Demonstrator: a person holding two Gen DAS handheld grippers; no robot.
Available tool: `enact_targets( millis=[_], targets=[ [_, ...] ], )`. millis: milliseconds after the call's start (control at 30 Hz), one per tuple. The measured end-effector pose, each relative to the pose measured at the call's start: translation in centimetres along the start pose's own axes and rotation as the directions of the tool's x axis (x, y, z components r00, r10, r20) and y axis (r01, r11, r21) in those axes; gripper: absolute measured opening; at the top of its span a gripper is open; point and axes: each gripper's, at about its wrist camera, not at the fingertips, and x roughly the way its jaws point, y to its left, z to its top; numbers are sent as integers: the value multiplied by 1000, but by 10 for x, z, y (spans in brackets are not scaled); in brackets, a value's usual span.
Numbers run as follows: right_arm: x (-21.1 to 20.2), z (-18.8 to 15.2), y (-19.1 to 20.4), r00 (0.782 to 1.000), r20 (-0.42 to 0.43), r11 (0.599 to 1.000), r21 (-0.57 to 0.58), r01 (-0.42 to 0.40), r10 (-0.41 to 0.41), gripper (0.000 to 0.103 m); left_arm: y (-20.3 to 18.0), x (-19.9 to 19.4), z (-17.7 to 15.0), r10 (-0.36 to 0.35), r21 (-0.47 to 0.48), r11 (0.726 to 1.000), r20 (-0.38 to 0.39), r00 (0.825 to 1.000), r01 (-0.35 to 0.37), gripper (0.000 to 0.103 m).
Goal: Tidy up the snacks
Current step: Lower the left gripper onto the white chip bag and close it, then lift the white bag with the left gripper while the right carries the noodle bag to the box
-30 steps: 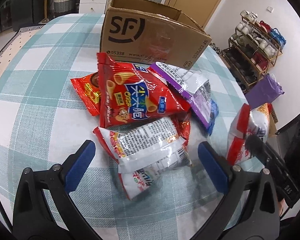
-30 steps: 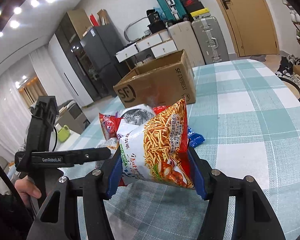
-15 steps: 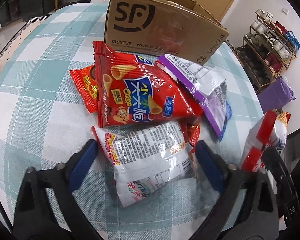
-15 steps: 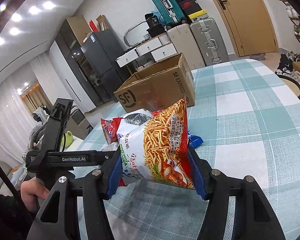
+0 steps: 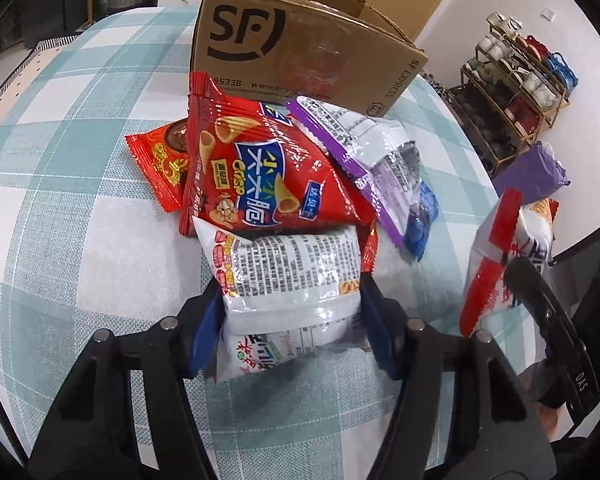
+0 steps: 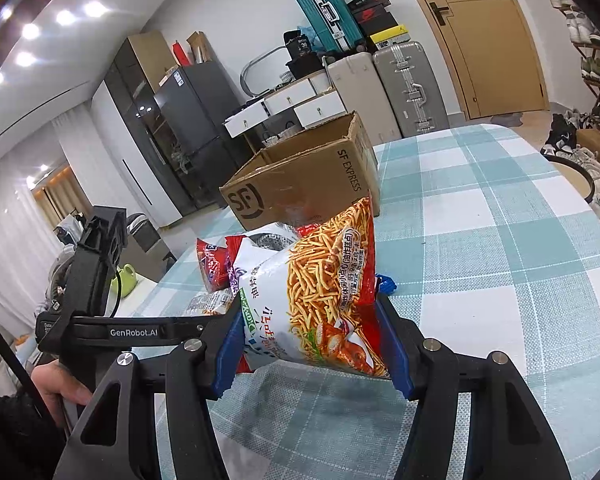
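A counter [image 5: 80,240] covered in a teal-and-white checked cloth is carrying an open cardboard box [image 5: 300,48] printed "SF", with a heap of snack packets lying just in front of it. In the heap, a red cone-crisp packet [image 5: 260,176] is resting on an orange-red packet [image 5: 160,164] to its left and is lying beside a purple-edged packet [image 5: 364,148], under which a blue packet [image 5: 424,216] is showing. The left hand-held gripper [image 5: 292,324] is closing its jaws on a white printed packet [image 5: 292,280] at the near edge of the heap; the blue pads are standing against both sides of the packet, which is bulging between them. The right hand-held gripper [image 6: 312,344] is clenched on a fries packet [image 6: 324,296], holding it upright above the cloth, to the right of the heap. Suitcases [image 6: 404,84], a white drawer unit [image 6: 288,108] and a wooden door [image 6: 488,36] are standing behind the counter.
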Motion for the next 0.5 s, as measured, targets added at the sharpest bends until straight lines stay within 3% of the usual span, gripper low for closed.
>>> enact_targets(
  millis=[500],
  targets=[
    [-18,-3,10,1000,-9,1000,-6,1,-2,61,16,-22,-26,-34,4,999,12,999,34,58]
  ],
)
